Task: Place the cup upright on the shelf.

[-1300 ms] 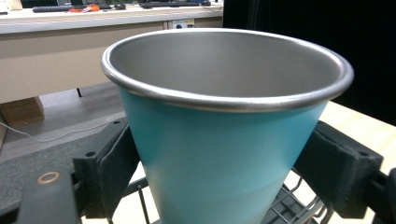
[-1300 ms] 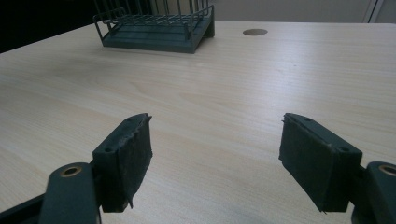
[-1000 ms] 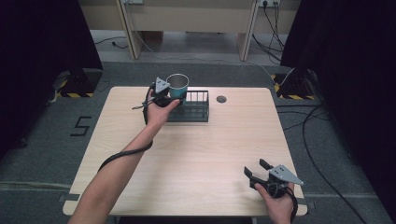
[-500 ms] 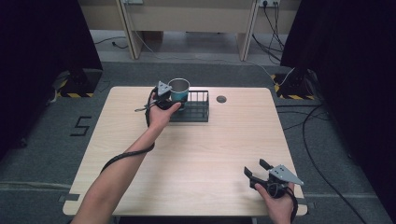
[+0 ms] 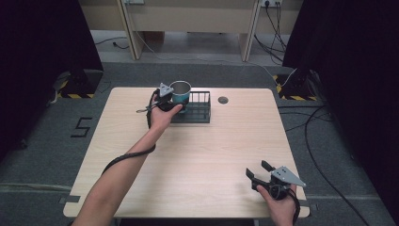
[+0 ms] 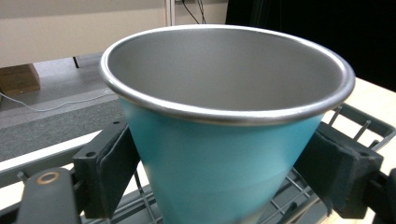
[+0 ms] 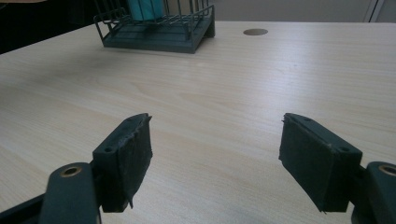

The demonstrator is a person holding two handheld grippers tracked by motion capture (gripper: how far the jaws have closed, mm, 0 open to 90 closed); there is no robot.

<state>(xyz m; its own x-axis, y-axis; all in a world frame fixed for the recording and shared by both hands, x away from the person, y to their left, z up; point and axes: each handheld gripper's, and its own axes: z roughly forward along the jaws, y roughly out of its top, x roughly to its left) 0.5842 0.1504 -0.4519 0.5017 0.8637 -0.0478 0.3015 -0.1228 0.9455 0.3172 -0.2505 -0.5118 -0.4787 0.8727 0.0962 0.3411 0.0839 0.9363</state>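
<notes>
Our left gripper (image 5: 170,101) clamped on the teal cup (image 6: 224,154) (steel-lined, upright), cup held over the left end of the wire rack (image 5: 200,111) at the table's (image 5: 197,160) far side, our right gripper (image 5: 260,173) spread wide, holding nothing, near the table's near right corner.

cup (image 5: 180,91) over rack (image 5: 197,113), left end

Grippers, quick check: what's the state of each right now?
Left gripper: shut on the blue cup, over the wire rack.
Right gripper: open, holding nothing, low over the table.
</notes>
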